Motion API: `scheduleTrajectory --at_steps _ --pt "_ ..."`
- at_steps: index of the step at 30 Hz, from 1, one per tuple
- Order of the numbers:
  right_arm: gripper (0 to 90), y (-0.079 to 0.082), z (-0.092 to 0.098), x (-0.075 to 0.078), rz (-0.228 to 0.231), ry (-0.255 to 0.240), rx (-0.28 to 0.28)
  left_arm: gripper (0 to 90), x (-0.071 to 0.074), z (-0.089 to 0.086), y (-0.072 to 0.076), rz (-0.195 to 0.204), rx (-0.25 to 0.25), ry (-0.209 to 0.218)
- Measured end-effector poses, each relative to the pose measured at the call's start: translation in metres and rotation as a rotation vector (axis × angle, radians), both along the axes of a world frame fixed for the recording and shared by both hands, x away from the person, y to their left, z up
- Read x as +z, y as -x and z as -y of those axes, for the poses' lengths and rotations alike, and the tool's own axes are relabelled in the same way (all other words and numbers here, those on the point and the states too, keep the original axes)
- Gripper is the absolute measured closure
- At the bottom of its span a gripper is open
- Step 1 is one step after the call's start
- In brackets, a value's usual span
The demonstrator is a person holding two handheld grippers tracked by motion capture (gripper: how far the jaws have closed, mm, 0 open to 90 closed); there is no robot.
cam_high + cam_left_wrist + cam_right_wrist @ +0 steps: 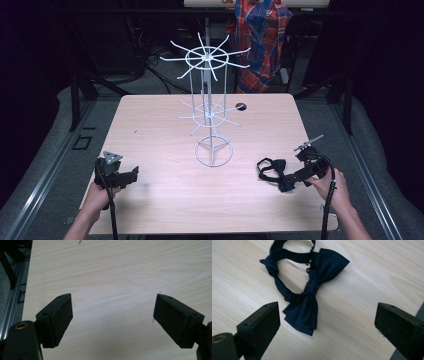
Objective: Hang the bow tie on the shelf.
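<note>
Bow tie strap loop clipped by the top edge in the right gripper view, its near wing partly behind the right claw in the high view, and the plaid cloth past the desk cut off at top.

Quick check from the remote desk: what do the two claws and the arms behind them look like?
Both claws are black. The left claw carries a grey three-cornered plate on top and trails a black cable. The right claw has a grey plate too, and a black cable. Each has two flat rectangular fingers with rough black pads and small screw holes. Forearms are bare, no sleeves visible.
</note>
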State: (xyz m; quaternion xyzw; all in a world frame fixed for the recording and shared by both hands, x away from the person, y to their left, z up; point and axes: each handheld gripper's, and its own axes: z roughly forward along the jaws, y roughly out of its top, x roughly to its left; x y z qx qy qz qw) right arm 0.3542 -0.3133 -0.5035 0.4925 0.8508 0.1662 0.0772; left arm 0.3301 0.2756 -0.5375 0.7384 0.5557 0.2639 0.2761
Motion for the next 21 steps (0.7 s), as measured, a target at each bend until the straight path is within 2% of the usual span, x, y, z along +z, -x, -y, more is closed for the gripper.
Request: scheduleTrajectory --at_steps 5,7,11,14,18,19,21 --pt "5.6 -0.001 -0.004 0.002 0.005 0.009 0.022 16.1 -0.001 0.0 -0.001 -0.005 0.0 -0.008" --pt "5.4 -0.003 -0.006 0.002 0.012 -0.011 0.025 16.2 -0.001 -0.001 0.0 -0.004 -0.002 -0.01" --pt "3.0 -0.004 -0.009 0.001 0.007 -0.011 0.033 16.1 -0.001 -0.001 0.001 0.001 0.001 -0.008" --pt "1.7 -0.005 -0.014 0.0 0.001 -0.013 0.04 16.1 -0.002 -0.001 -0.001 -0.027 0.006 -0.022" --pt "1.4 -0.006 -0.02 0.0 0.001 -0.004 0.059 16.1 -0.002 0.001 -0.001 -0.028 -0.001 -0.025" --pt "1.2 -0.006 -0.022 -0.001 0.012 -0.011 0.047 16.1 -0.002 0.001 -0.001 -0.028 -0.001 -0.024" --pt "1.1 -0.007 -0.022 -0.001 0.001 -0.002 0.063 16.1 -0.002 0.001 -0.001 -0.027 0.002 -0.023"
